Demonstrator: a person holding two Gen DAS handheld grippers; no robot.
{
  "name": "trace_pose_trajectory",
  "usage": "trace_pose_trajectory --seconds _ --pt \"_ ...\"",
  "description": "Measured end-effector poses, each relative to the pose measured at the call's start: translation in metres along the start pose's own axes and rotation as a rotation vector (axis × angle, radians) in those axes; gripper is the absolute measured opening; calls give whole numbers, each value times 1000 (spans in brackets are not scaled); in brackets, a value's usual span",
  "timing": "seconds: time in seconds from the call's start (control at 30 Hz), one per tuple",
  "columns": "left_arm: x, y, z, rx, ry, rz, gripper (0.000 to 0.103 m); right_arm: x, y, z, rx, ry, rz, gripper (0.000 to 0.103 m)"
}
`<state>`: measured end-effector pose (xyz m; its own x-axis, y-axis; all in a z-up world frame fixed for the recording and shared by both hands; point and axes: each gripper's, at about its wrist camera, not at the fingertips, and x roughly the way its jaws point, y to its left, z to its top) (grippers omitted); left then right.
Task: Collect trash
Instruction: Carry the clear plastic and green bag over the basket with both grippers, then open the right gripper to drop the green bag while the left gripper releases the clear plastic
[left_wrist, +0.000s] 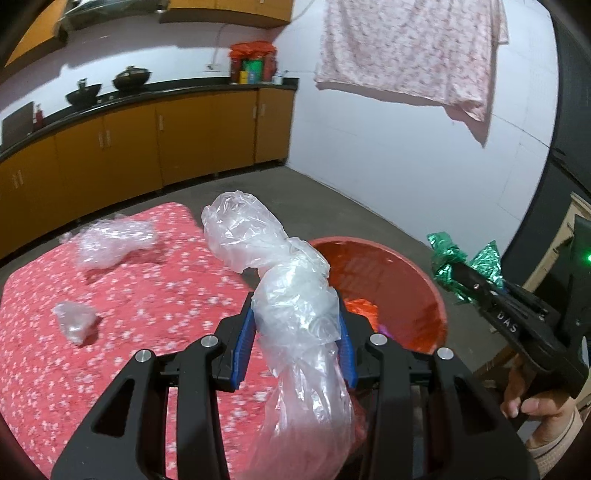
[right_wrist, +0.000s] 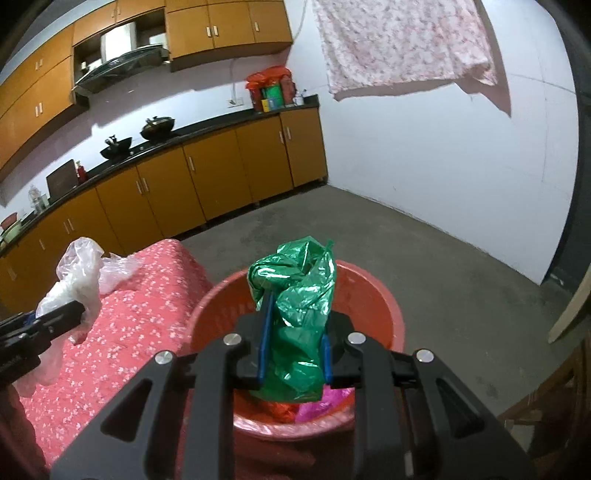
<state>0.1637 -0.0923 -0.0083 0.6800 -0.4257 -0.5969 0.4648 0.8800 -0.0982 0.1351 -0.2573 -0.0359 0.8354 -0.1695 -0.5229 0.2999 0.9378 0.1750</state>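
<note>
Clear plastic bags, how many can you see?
3. One clear plastic bag is pinched in the left gripper. A crumpled one lies at the far side of the red flowered cloth, and a small one lies nearer. More may hide in the red bin.

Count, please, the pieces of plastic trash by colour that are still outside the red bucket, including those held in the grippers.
Clear plastic: 3, namely the clear bag in the left gripper, the crumpled clear wrap, and the small clear scrap on the tablecloth.
Green plastic: 1, the green bag in the right gripper.
Total: 4
</note>
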Motion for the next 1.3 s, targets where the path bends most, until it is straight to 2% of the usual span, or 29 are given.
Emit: trace_pose_trajectory --seconds 0.23,0.57,1.3 --pt "22 -24 -3 42 36 -50 40 1 -22 -5 30 13 -16 22" --pt "43 -42 3 74 61 -97 40 4 -21 -3 46 14 -6 22" --pt "81 -59 7 85 84 -95 40 16 -18 2 8 25 19 22"
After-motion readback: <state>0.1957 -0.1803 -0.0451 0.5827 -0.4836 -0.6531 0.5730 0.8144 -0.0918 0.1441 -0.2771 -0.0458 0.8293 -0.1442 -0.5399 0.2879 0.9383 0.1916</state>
